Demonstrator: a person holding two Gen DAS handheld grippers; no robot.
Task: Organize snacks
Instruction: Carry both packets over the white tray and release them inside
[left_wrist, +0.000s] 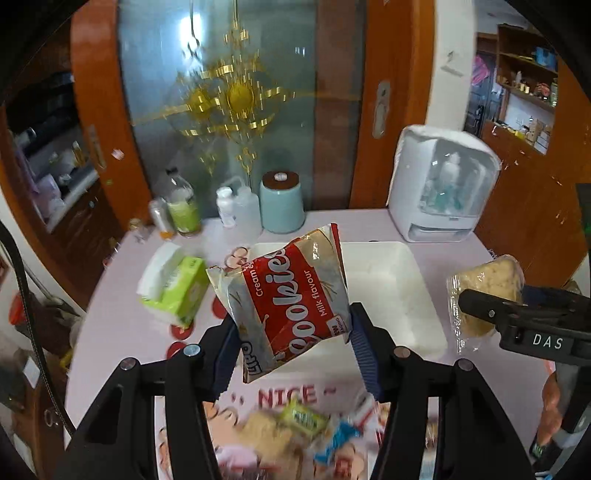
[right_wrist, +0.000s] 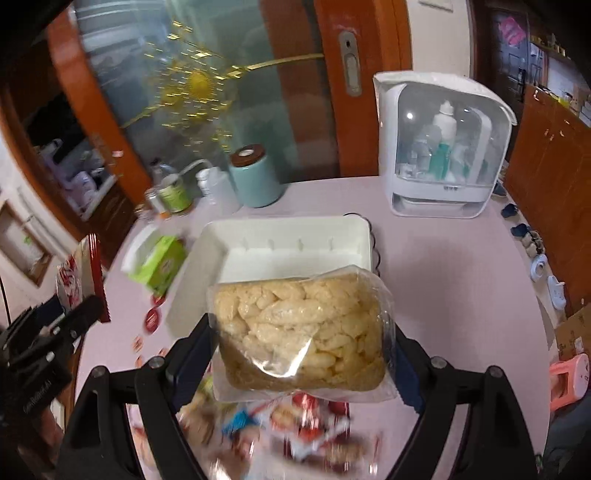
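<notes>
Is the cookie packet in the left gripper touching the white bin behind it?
Apart. The left wrist view shows the cookie packet lifted between the left gripper fingers, hanging above the white bin, with no part resting on its rim.

A heap of small snack packets (left_wrist: 295, 432) at the near edge of the table is smeared by motion, its wrappers unreadable. The cookie bag (left_wrist: 291, 299) hides the white tray's (left_wrist: 391, 273) left side, and in the right wrist view the clear bag of puffed snacks (right_wrist: 299, 332) hides the tray's near wall
</notes>
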